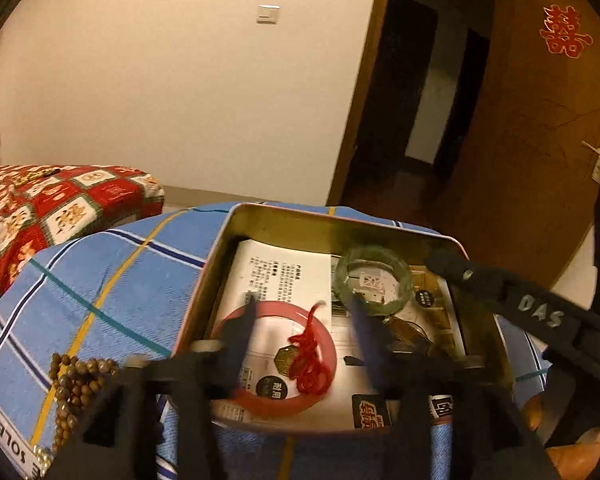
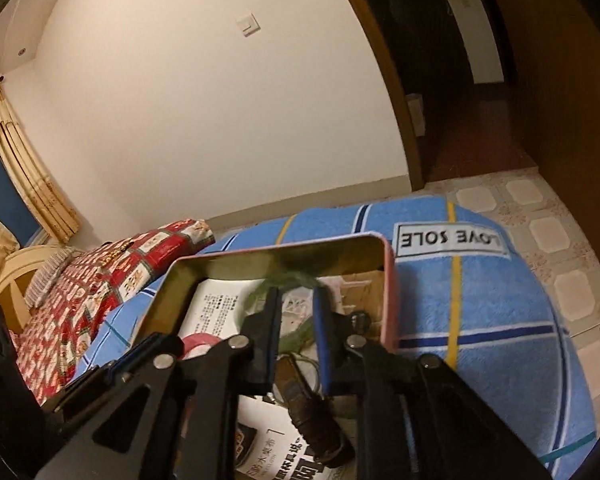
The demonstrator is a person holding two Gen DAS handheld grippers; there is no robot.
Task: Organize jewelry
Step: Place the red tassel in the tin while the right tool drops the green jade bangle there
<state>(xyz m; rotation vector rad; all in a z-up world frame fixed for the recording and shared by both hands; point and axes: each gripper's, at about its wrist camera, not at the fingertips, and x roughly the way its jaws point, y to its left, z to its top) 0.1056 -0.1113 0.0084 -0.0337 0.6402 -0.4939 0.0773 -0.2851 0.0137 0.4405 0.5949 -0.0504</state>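
An open metal tin (image 1: pixel 284 216) sits on a blue checked cloth. Inside, on printed paper, lie a red bangle (image 1: pixel 332 354) with a red knotted tassel (image 1: pixel 310 354) and a green jade bangle (image 1: pixel 374 280). My left gripper (image 1: pixel 302 302) is open above the red bangle, touching nothing. My right gripper (image 2: pixel 298 292) is open inside the tin (image 2: pixel 390 280), its fingers astride the near part of the green bangle (image 2: pixel 296 334); contact is unclear. In the left wrist view the right gripper's arm enters from the right. A brown bead string (image 1: pixel 74 384) lies on the cloth left of the tin.
A dark oblong object (image 2: pixel 316 420) lies in the tin near the right gripper's base. A red patterned cushion (image 1: pixel 40 208) sits left of the blue cloth (image 2: pixel 480 312). A wooden door (image 1: pixel 540 120) and tiled floor (image 2: pixel 560 216) lie beyond.
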